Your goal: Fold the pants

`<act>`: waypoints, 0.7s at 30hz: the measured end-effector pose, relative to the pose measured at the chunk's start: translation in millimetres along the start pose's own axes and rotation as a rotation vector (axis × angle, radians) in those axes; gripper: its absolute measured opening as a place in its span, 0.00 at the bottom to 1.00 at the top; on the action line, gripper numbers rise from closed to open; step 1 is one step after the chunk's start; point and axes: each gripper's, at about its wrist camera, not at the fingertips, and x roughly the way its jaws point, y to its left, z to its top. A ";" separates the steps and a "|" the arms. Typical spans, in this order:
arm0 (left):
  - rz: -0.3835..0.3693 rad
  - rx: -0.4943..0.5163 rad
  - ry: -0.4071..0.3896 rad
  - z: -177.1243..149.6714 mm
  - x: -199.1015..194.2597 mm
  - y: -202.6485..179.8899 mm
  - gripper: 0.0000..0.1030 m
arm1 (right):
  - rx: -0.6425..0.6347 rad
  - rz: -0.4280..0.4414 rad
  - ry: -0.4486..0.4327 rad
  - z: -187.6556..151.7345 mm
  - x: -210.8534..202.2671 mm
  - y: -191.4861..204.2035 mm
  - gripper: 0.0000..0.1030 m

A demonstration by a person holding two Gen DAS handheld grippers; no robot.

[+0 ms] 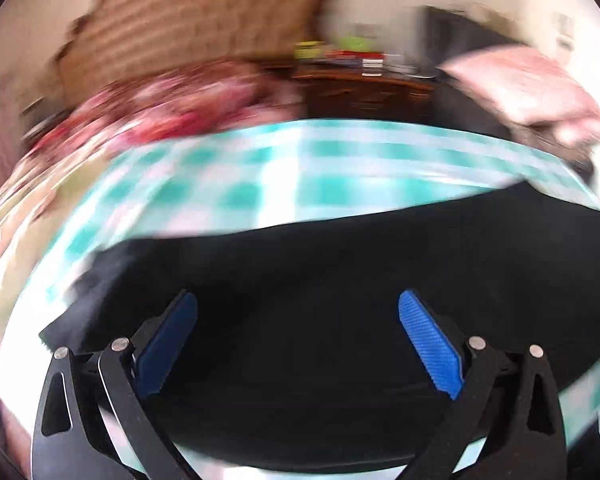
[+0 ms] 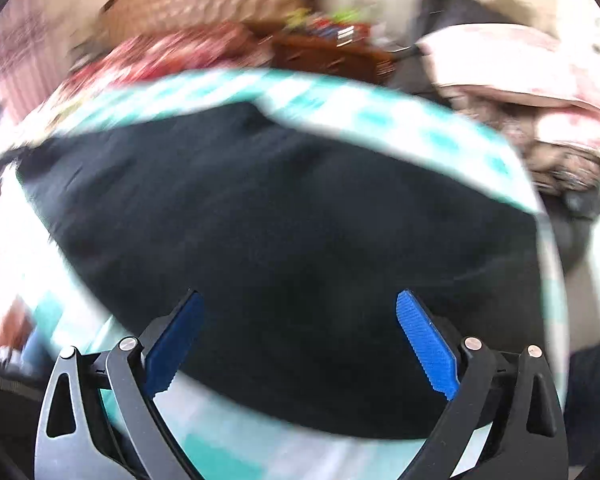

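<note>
Both hand-held grippers, the left hand-held gripper [image 1: 298, 344] and the right hand-held gripper [image 2: 300, 340], hang with blue pads spread apart and empty above the black pants [image 2: 280, 216] lying on the teal-checked table [image 1: 260, 176].

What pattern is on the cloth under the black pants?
The cloth has a teal-and-white check, clearest in the left wrist view, beyond the black pants.
</note>
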 end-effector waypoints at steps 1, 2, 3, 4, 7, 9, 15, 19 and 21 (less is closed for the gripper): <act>-0.011 0.049 0.020 4.1 10.1 -21.1 0.98 | 0.008 -0.041 0.007 0.4 7.5 -10.6 0.91; -0.008 0.072 0.046 5.0 21.4 -32.5 0.98 | 0.015 -0.063 0.022 1.8 15.3 -17.2 0.91; -0.009 0.083 0.085 4.6 35.6 -40.2 0.98 | 0.020 -0.082 0.053 0.4 26.9 -25.4 0.91; -0.010 0.081 0.146 1.3 54.6 -44.5 0.98 | 0.010 -0.099 0.103 -5.1 40.9 -32.2 0.91; -0.043 0.006 0.193 -7.5 73.4 -32.3 0.99 | -0.010 -0.069 0.089 -22.1 43.1 -40.3 0.92; -0.029 -0.018 0.203 -9.9 73.4 -19.8 0.99 | 0.009 -0.047 0.097 -27.8 38.3 -47.5 0.92; -0.048 -0.039 0.178 -7.0 54.9 -0.1 0.98 | 0.019 -0.066 0.098 1.1 24.4 -36.9 0.92; 0.007 -0.125 0.122 16.4 47.8 42.0 0.98 | -0.031 0.004 0.020 45.3 30.2 -0.4 0.92; 0.043 -0.174 0.157 22.7 63.5 69.7 0.98 | -0.076 0.013 0.038 66.6 54.5 20.6 0.92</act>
